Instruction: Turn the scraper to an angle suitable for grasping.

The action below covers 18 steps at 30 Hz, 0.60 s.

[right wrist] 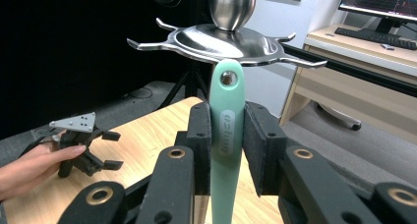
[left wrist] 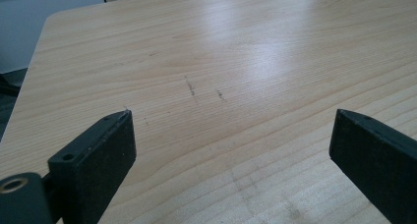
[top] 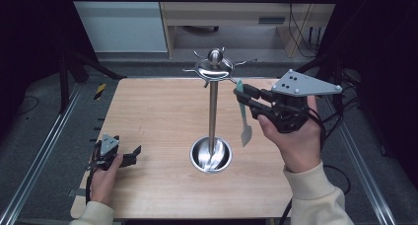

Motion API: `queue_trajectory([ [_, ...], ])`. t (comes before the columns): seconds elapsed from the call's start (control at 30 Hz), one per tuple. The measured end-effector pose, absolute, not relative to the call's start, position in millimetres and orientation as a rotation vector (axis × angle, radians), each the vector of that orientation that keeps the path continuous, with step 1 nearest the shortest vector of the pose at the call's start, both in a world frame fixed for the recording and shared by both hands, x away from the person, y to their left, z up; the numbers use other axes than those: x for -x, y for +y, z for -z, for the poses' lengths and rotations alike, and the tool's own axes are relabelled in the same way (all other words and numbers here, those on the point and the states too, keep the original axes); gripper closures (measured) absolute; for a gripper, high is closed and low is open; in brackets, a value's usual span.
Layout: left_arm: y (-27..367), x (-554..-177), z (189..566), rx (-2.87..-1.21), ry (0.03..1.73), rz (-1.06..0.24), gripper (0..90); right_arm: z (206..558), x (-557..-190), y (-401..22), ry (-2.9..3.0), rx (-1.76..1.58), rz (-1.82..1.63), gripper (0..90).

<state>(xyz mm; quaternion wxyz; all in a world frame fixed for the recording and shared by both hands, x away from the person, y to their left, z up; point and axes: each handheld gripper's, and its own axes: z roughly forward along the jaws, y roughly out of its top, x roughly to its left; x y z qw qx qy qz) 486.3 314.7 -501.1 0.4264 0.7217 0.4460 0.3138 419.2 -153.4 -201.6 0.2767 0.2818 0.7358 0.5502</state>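
The wooden table (top: 162,111) carries a steel utensil stand (top: 213,111), its round base near the table's middle and a crown of hooks (right wrist: 300,62) under a ball at the top. The right gripper (top: 246,99) is just beside the stand's crown, on its right, jaws clamped on the handle of a mint-green spatula (right wrist: 227,135) that hangs blade-down beside the pole. In the right gripper view the hole in the handle (right wrist: 226,77) sits just below the crown's rim, so the step in hand looks like hanging the spatula. The next move likely calls for lining that hole up with a hook tip and threading it on. The left gripper (top: 123,158) rests well left of the stand's base, jaws apart and empty
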Motion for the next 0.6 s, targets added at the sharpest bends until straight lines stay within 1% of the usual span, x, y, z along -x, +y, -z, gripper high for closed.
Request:
queue_trajectory([
  [0.6,314.5,-486.3,501.1,-1.809,1.11,-0.782,3.2,203.4,-423.7,-147.9,1.98,-0.766,-1.464,74.2],
])
